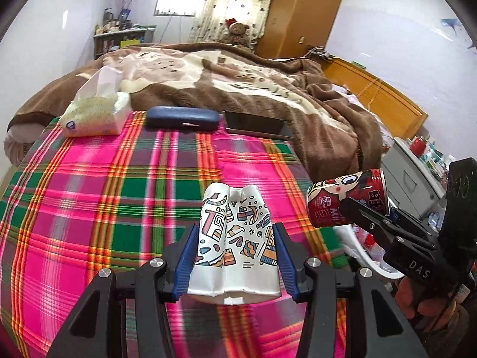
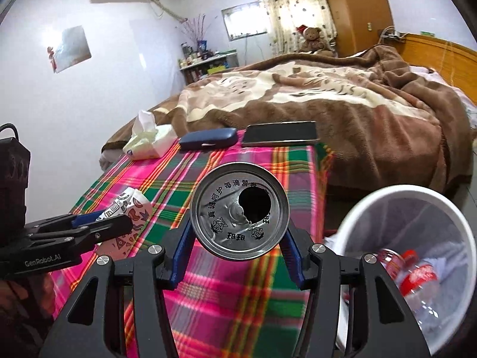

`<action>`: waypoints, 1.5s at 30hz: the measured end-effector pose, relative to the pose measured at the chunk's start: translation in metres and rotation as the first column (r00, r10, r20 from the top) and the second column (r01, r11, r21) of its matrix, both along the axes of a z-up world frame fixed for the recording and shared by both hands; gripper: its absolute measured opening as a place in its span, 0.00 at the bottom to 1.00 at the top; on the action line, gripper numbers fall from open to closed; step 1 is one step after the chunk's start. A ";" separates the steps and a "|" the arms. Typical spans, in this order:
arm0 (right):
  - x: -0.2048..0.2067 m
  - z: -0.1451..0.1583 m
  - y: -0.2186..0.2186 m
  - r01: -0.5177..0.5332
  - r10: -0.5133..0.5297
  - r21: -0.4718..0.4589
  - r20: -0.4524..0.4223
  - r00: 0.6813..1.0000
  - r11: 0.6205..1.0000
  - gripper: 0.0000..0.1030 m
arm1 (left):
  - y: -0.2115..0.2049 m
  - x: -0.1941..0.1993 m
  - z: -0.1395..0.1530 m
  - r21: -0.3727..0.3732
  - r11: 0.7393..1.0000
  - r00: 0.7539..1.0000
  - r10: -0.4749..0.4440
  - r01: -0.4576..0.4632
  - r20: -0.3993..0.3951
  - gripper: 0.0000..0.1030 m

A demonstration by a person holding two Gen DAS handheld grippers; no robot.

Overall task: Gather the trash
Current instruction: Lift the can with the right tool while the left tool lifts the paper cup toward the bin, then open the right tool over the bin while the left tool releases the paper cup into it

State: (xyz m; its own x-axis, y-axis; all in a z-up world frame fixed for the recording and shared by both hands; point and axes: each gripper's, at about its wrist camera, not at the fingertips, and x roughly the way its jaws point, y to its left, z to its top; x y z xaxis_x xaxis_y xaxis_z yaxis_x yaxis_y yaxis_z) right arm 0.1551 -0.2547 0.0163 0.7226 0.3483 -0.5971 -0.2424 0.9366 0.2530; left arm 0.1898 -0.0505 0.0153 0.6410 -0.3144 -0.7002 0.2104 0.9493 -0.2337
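Note:
My left gripper [image 1: 235, 253] is shut on a crumpled white paper cup [image 1: 235, 238] with colourful doodles, lifted above the plaid cloth [image 1: 104, 208]. In the right wrist view the same cup [image 2: 131, 208] shows at the left between the left gripper's fingers. My right gripper [image 2: 238, 238] is shut on a red drink can [image 2: 240, 210], whose opened silver top faces the camera. From the left wrist view the can [image 1: 342, 200] hangs at the right, beyond the cloth's edge. A white trash bin [image 2: 417, 238] lined with a bag stands lower right, with a plastic bottle [image 2: 414, 274] inside.
At the far end of the plaid cloth lie a tissue pack [image 1: 92, 116], a dark blue case [image 1: 182, 117] and a black phone [image 1: 256, 125]. Behind them a brown blanket [image 1: 238, 80] covers the bed. A grey cabinet [image 1: 417, 185] stands at the right.

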 end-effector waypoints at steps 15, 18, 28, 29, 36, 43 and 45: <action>-0.040 0.007 -0.077 0.204 -0.204 0.005 0.010 0.979 0.979 0.53 | -0.092 -0.020 0.023 0.010 0.983 0.981 -0.184 0.184 0.056 0.49; -0.046 0.006 -0.091 0.246 -0.246 -0.003 0.009 0.969 0.969 0.53 | -0.114 -0.020 0.024 0.017 0.974 0.973 -0.225 0.224 0.057 0.49; -0.055 -0.004 -0.138 0.368 -0.369 -0.030 -0.033 0.929 0.929 0.53 | -0.188 -0.010 0.015 0.004 0.937 0.937 -0.350 0.350 0.022 0.50; -0.055 -0.005 -0.143 0.378 -0.379 -0.029 -0.043 0.925 0.925 0.53 | -0.194 -0.009 0.013 0.006 0.933 0.933 -0.359 0.359 0.021 0.51; -0.042 -0.021 -0.164 0.417 -0.419 -0.038 -0.118 0.900 0.908 0.53 | -0.233 0.009 -0.001 0.032 0.919 0.919 -0.393 0.393 0.001 0.51; -0.035 -0.030 -0.165 0.410 -0.414 -0.059 -0.157 0.897 0.910 0.54 | -0.244 0.021 -0.013 0.022 0.922 0.922 -0.387 0.388 -0.027 0.51; -0.035 -0.030 -0.162 0.402 -0.410 -0.078 -0.159 0.898 0.912 0.54 | -0.242 0.024 -0.014 0.015 0.925 0.924 -0.380 0.380 -0.035 0.52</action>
State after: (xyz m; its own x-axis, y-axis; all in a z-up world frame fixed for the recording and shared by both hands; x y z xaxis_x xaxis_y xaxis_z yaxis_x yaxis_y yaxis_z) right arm 0.1200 -0.4168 -0.0139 0.6835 0.0176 -0.7297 0.2041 0.9552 0.2142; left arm 0.2135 -0.2920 0.0017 0.4539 -0.5150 -0.7271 0.5493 0.8043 -0.2267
